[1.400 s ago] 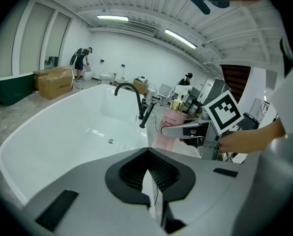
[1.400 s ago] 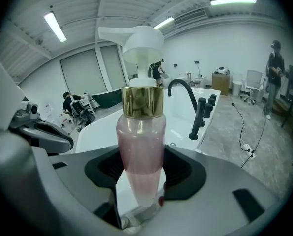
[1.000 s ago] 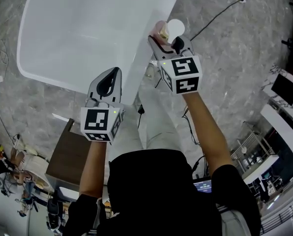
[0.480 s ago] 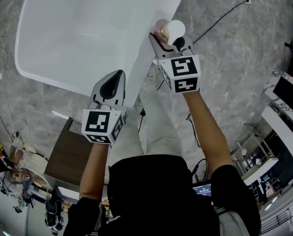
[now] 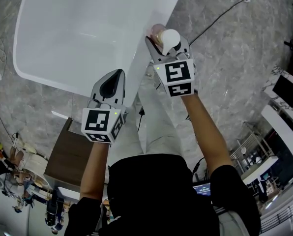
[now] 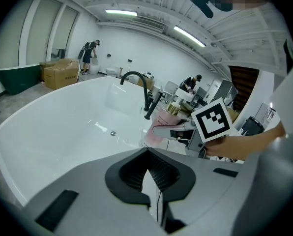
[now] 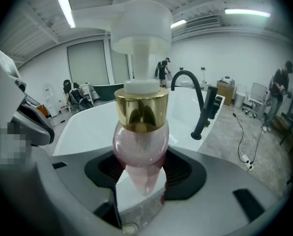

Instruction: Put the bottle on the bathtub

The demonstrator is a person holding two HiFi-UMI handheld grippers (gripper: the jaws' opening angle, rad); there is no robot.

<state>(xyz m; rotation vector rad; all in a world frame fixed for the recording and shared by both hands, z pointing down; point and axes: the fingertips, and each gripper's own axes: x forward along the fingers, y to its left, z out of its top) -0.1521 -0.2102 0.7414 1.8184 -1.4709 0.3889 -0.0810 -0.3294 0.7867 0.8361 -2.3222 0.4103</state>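
We see the right gripper [image 5: 167, 42] with its jaws clamped on the bottle [image 5: 169, 36]. In the right gripper view the right gripper [image 7: 141, 191] presses the black pads against both sides of the pink body of the bottle [image 7: 139, 146]. The gold collar [image 7: 141, 109] and white pump head [image 7: 139, 26] rise upright above the jaws. Beyond and below those jaws lies the white bathtub [image 7: 87, 117], and its black faucet [image 7: 198, 102] stands ahead of them to the right. From the head view the bottle hangs over the near rim of the bathtub [image 5: 146, 48]. We cannot tell whether its base touches that rim.

The left gripper [image 5: 112, 80] has its jaws together, with nothing between them. In the left gripper view the left gripper [image 6: 149, 181] shows its pads meeting along a thin seam. The basin of the bathtub [image 6: 63, 127] spreads ahead and to the left of these jaws. The bottle [image 6: 159, 127] sits ahead and a little right of them, near the foot of the faucet [image 6: 141, 90].

To the right of the right jaws, a dark cable [image 5: 220, 11] trails over the grey floor [image 5: 245, 43].
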